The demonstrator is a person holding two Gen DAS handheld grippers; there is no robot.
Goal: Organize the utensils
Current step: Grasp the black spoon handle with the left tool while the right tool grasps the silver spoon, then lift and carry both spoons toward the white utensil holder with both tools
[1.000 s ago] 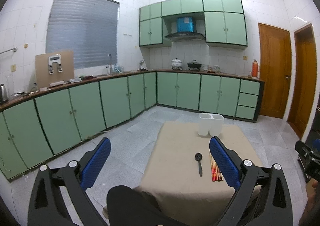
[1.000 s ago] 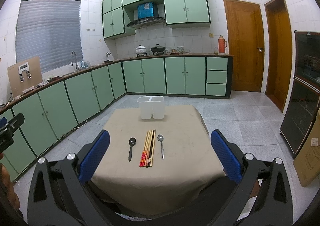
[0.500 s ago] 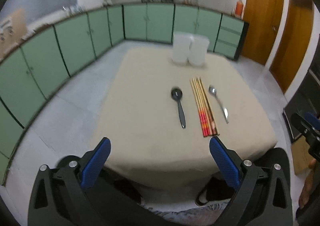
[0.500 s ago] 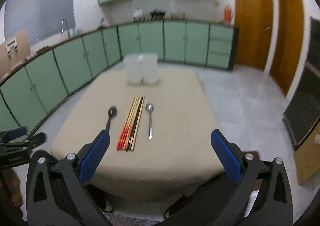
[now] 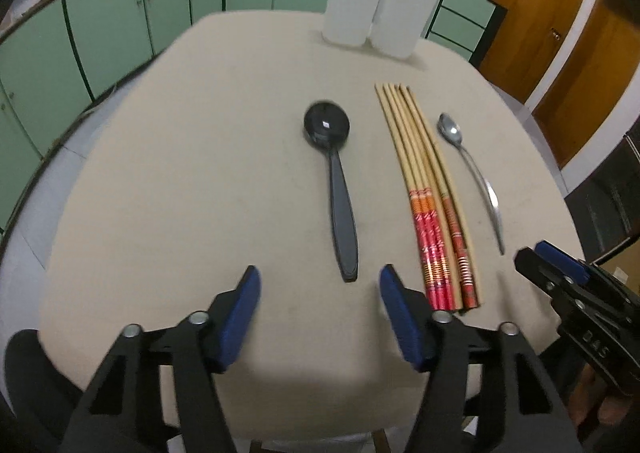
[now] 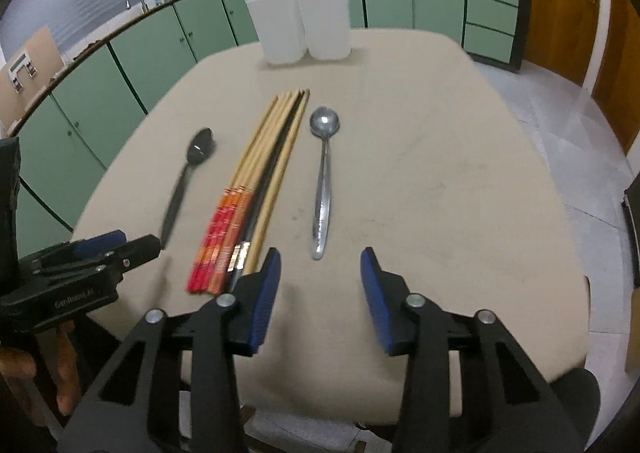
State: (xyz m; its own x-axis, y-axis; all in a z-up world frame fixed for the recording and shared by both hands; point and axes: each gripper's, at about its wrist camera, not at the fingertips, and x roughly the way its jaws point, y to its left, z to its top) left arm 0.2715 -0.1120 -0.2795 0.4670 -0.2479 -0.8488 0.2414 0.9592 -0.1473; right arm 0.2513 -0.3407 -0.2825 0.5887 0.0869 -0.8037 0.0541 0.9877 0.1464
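Nearest the cameras, both grippers are being held over the near edge of the cloth-covered table (image 5: 168,181), each with its jaws spread wide and nothing between them. The left gripper (image 5: 319,285) is being pointed at the black spoon (image 5: 336,189), whose handle end is lying just ahead of the gap between the blue pads, slightly toward the right pad. The right gripper (image 6: 320,269) is being lined up the same way on the metal spoon (image 6: 323,189), the tip of its handle lying just ahead of the open jaws and close to centred.

Both spoons are being presented lengthwise: handles toward the grippers, bowls pointing away toward the far side. Between them the bundle of chopsticks (image 5: 430,193) is lying on the same near-to-far axis, painted red ends nearest. It is judged that each spoon is best taken by the gripper on its own side, with a short forward and downward reach and little turning of the wrist. The chopsticks are being left just beside the inner finger of each gripper, so a brush against them is a risk.

At the far edge, two white containers (image 6: 298,27) are standing upright and touching each other. Their insides are not being shown from either view, so their contents cannot be told.
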